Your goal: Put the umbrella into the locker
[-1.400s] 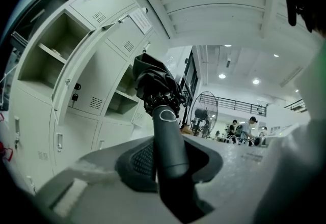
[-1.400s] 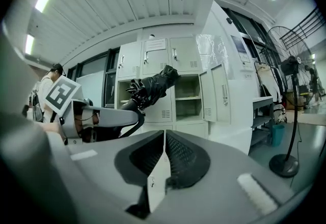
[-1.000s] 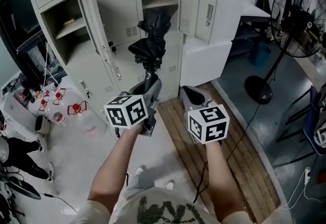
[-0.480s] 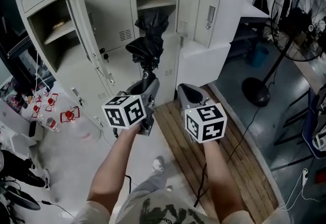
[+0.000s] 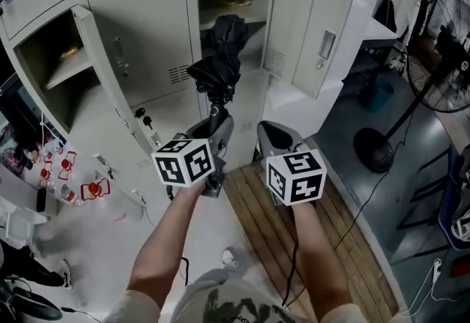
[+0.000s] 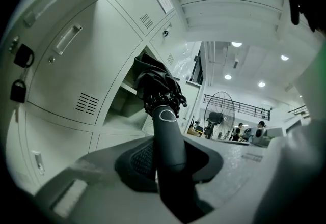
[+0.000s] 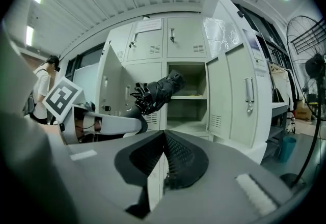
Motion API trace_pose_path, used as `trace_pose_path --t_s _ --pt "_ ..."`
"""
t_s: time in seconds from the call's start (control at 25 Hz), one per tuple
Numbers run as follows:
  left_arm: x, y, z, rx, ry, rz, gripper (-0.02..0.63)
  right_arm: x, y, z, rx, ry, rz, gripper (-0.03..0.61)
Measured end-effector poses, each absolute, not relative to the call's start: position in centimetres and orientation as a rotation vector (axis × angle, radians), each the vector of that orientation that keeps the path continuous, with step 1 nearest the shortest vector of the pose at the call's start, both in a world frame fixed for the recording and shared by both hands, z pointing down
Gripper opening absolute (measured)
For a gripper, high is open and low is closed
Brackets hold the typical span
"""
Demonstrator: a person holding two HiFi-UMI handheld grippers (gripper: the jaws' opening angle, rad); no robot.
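A black folded umbrella [image 5: 219, 64] sticks out level from my left gripper [image 5: 213, 123], which is shut on its dark handle [image 6: 167, 141]. The bunched canopy [image 6: 158, 88] points at the open middle locker [image 5: 236, 17], just in front of its opening. My right gripper [image 5: 273, 139] is beside the left one, shut with nothing between its jaws [image 7: 164, 159]. In the right gripper view the umbrella [image 7: 158, 91] and left gripper [image 7: 109, 125] are on the left, before the open locker [image 7: 187, 106].
The open locker's door [image 5: 317, 46] swings out to the right. A second open locker [image 5: 45, 68] with its door [image 5: 110, 86] stands at left. A floor fan [image 5: 440, 57] is at right, wooden planks [image 5: 272, 233] underfoot, bottles [image 5: 70, 171] on the floor at left.
Both grippers and the umbrella have come closer to the lockers. The open compartment now looms larger, straight ahead of the umbrella's tip.
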State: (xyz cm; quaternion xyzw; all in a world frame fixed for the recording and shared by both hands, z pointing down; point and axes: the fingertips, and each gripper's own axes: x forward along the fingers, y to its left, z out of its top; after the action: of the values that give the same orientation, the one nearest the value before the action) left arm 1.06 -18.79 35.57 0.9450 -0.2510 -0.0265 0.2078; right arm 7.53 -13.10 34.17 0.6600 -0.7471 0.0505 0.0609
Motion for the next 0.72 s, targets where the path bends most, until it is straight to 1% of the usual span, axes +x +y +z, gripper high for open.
trace_pose_path --t_s 0.32,0.72 --pt "2.5 -25.5 35.1 2.627 -0.676 -0.063 0.114 9.1 -20.0 32.9 2.052 -2.238 0.176 -0.002" --pt "3.5 -27.6 35.2 2.615 -0.646 -0.056 0.114 10.0 -22.4 32.3 2.060 -2.193 0.177 -0.002"
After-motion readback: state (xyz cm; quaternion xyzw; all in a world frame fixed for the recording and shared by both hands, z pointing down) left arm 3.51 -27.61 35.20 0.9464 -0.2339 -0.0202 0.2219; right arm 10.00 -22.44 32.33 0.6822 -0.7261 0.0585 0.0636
